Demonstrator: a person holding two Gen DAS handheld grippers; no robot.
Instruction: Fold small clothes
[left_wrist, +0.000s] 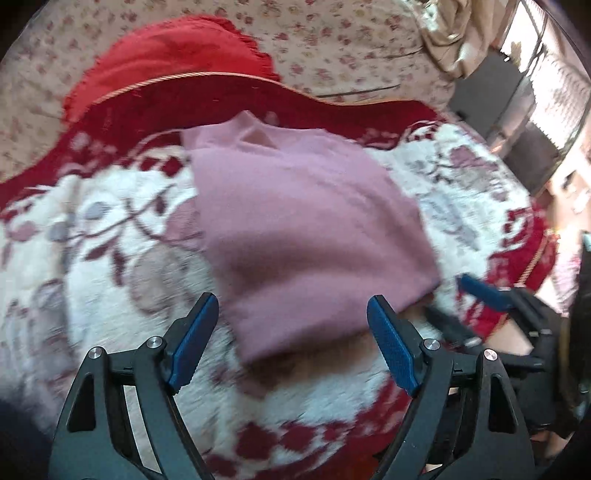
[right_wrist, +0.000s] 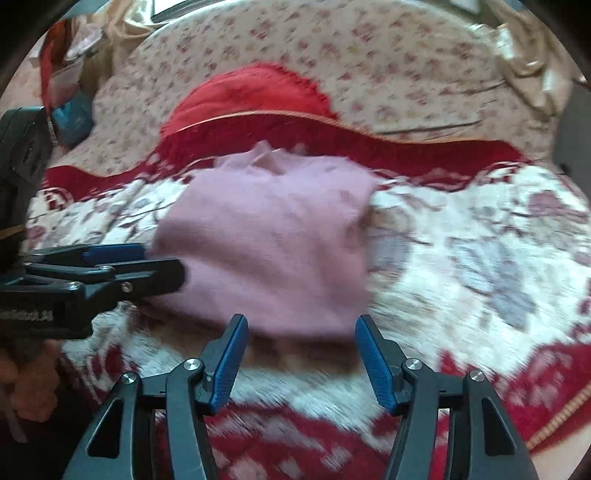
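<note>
— Since the pink sweater (left_wrist: 306, 221) lies folded into a neat block in the middle of the frame, would you say the fold is about finished?

— It looks so. Its collar sits at the upper edge and the folded hem at the lower edge, so the long axis runs from bottom to top of the picture, collar pointing away from the cameras.

— And the grippers?

— The left gripper (left_wrist: 291, 339) has its blue fingers (left_wrist: 194, 339) spread wide at the near edge of the sweater, pressing on nothing. The right gripper (right_wrist: 301, 354) stands moderately wide at the same edge, also empty. Probably both have let the cloth go so the fold settles flat.

— What lies beneath?

— A red and white flowered blanket (left_wrist: 92, 236), with a red cushion (left_wrist: 166, 62) in the upper left and a pale flowered sheet (right_wrist: 388, 66) across the top. The blanket gives a flat bed for folding.
</note>
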